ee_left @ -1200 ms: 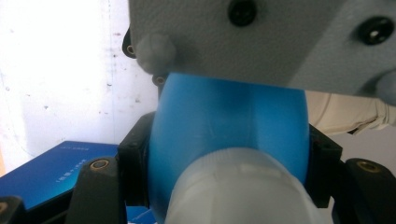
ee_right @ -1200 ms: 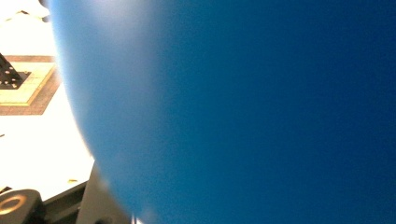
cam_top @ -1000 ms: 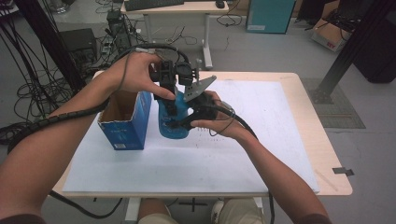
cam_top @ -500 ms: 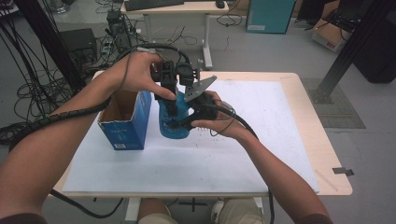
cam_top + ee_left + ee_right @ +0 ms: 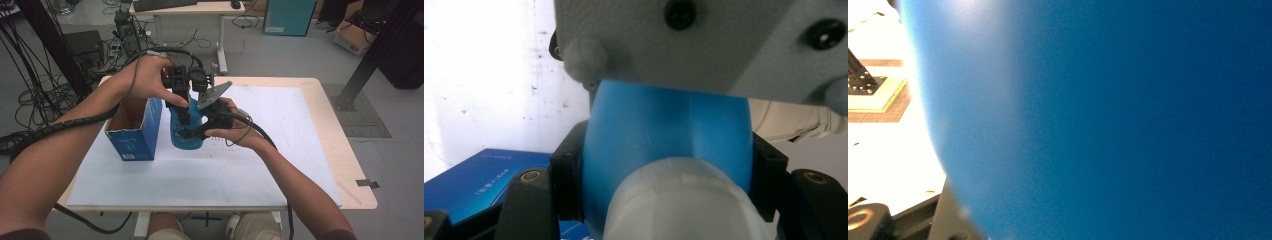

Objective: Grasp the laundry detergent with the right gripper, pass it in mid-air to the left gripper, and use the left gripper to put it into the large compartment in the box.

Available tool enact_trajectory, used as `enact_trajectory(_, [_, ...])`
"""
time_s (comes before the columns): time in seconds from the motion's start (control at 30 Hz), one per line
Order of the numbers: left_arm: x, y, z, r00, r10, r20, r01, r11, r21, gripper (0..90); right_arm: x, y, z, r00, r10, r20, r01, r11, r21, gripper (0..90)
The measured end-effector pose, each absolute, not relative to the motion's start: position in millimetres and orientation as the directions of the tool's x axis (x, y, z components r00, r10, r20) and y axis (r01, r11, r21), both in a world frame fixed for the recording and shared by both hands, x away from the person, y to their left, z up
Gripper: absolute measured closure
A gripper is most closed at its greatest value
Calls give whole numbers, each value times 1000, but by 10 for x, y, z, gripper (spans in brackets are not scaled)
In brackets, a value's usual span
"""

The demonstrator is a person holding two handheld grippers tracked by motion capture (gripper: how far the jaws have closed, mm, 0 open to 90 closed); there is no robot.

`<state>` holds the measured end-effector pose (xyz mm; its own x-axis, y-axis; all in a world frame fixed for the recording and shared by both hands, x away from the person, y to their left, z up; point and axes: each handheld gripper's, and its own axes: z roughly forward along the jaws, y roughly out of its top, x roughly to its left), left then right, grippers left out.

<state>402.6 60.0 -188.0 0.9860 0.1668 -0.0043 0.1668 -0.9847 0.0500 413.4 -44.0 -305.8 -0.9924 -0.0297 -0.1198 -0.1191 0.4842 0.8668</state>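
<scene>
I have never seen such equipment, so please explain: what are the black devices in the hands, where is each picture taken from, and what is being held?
A person holds two hand-operated grippers, tools with two black jaws. The high view looks down on a table. The other two come from cameras riding on the grippers. The left gripper comes from above and clamps the blue bottle near its white cap. The right gripper grips the bottle's body from the side. An open blue cardboard box stands beside the bottle.

In the right gripper view the rounded blue plastic bottle is a featureless blur cut off by three edges, while in the left gripper view its white ribbed cap runs off the bottom edge.
</scene>
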Motion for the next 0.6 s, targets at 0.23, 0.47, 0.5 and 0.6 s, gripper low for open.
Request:
enact_trajectory(0.23, [4028, 600, -1880, 987, 163, -6, 163, -986, 48, 369, 4137, -439, -3060, -992, -28, -123, -121, 483, 867, 416])
enact_trajectory(0.47, [4029, 603, -1887, 987, 160, -14, 161, -986, 38, 370, 4131, -431, -3066, -993, -32, -116, -117, 483, 868, 413])
enact_trajectory(0.5, [4025, 607, -1894, 987, 161, -13, 162, -986, 42, 369, 4133, -428, -3068, -993, -33, -116, -117, 482, 868, 412])
enact_trajectory(0.6, [4025, 611, -1894, 987, 158, -15, 158, -987, 35, 369, 4124, -420, -3070, -993, -34, -114, -116, 482, 869, 409])
